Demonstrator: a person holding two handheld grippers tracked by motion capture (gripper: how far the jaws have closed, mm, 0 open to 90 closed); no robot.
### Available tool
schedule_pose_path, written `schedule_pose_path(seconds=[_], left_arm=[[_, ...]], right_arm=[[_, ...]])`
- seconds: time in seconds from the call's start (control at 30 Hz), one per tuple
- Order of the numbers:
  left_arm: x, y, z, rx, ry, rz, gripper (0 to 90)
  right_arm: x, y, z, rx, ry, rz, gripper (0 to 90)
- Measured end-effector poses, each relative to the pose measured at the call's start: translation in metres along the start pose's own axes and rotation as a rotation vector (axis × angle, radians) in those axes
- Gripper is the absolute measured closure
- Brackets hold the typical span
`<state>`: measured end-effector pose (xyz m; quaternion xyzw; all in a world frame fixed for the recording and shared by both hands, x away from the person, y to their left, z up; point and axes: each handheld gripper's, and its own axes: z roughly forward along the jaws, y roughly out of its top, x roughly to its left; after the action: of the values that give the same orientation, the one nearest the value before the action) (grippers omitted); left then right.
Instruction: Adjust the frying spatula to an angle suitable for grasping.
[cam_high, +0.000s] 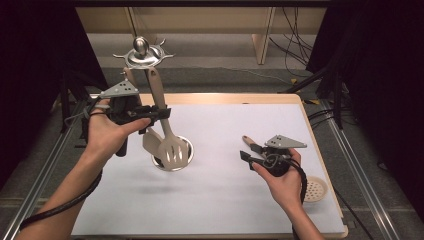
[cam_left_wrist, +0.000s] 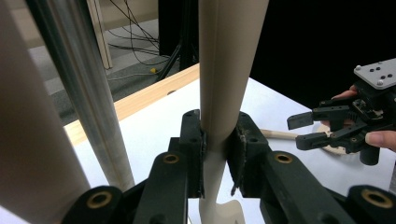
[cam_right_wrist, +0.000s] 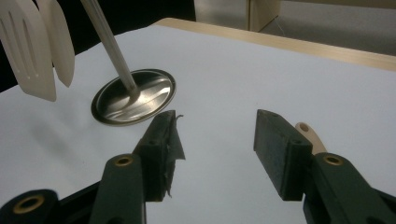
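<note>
Two utensils hanging off the steel rack (cam_high: 141, 52), and one of them, the slotted spatula (cam_high: 172, 150), pinched by its handle between the jaws of the left gripper (cam_high: 159, 113). Clamped tight on both sides of that cream handle in the left gripper view, blade dangling below the jaws, rack pole (cam_left_wrist: 88, 93) just off to one side of them. Looks like the hanging step, or possibly the lifting-off step, honestly hard to call from a still. Top of the handle up by the hooks, but can't tell whether it's actually caught on one. Right gripper (cam_high: 250, 156) spread wide, nothing between the pads, hovering over the white mat (cam_high: 225, 200) with a wooden-handled skimmer (cam_high: 316, 188) lying just behind and beside its jaws. Next move probably: check the handle's hole against the hook, then ease the squeeze slowly so the spatula doesn't swing into the second spatula (cam_high: 151, 141) right beside it. After that, going for the skimmer seems likely.
</note>
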<state>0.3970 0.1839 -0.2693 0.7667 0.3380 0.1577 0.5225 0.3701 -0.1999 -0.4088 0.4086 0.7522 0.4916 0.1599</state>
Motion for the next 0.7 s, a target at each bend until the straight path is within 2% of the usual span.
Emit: schedule_pose_path(seconds=[0.03, 0.13, 0.17, 0.27, 0.4, 0.47, 0.5, 0.53, 0.63, 0.67, 0.7], left_arm=[[0.0, 0.0, 0.0, 0.0, 0.005, -0.001, 75.8], [0.001, 0.0, 0.001, -0.005, 0.006, -0.008, 75.7], [0.0, 0.0, 0.002, -0.006, 0.016, -0.031, 75.7], [0.0, -0.001, 0.002, -0.01, 0.017, -0.028, 75.6], [0.001, -0.004, 0.001, -0.022, 0.018, -0.01, 75.2], [0.001, -0.005, -0.002, -0.044, 0.017, -0.004, 72.1], [0.002, -0.006, -0.003, -0.047, 0.018, 0.014, 68.9], [0.002, -0.008, -0.005, -0.053, 0.022, 0.019, 65.9], [0.001, -0.014, -0.01, -0.066, 0.041, 0.037, 61.5], [0.002, -0.016, -0.013, -0.073, 0.04, 0.041, 60.8], [0.001, -0.018, -0.016, -0.079, 0.043, 0.046, 60.3]], right_arm=[[-0.001, 0.0, 0.0, -0.003, -0.003, -0.017, 49.8], [-0.001, 0.0, 0.0, 0.001, -0.002, -0.014, 49.6], [-0.002, 0.0, 0.0, 0.002, -0.01, -0.027, 49.6], [-0.002, 0.0, 0.0, 0.007, -0.006, -0.025, 49.2], [-0.003, 0.0, 0.0, -0.002, -0.015, -0.039, 48.9], [-0.003, -0.001, 0.001, -0.006, -0.017, -0.038, 48.6], [-0.003, -0.001, 0.001, -0.006, -0.015, -0.04, 48.6], [-0.001, -0.001, 0.0, 0.011, -0.006, -0.005, 48.5], [-0.001, -0.001, 0.0, 0.014, -0.006, -0.008, 48.3], [0.001, -0.001, 0.0, 0.021, -0.001, 0.018, 48.3], [-0.002, 0.0, 0.0, 0.002, -0.004, -0.016, 48.2]])
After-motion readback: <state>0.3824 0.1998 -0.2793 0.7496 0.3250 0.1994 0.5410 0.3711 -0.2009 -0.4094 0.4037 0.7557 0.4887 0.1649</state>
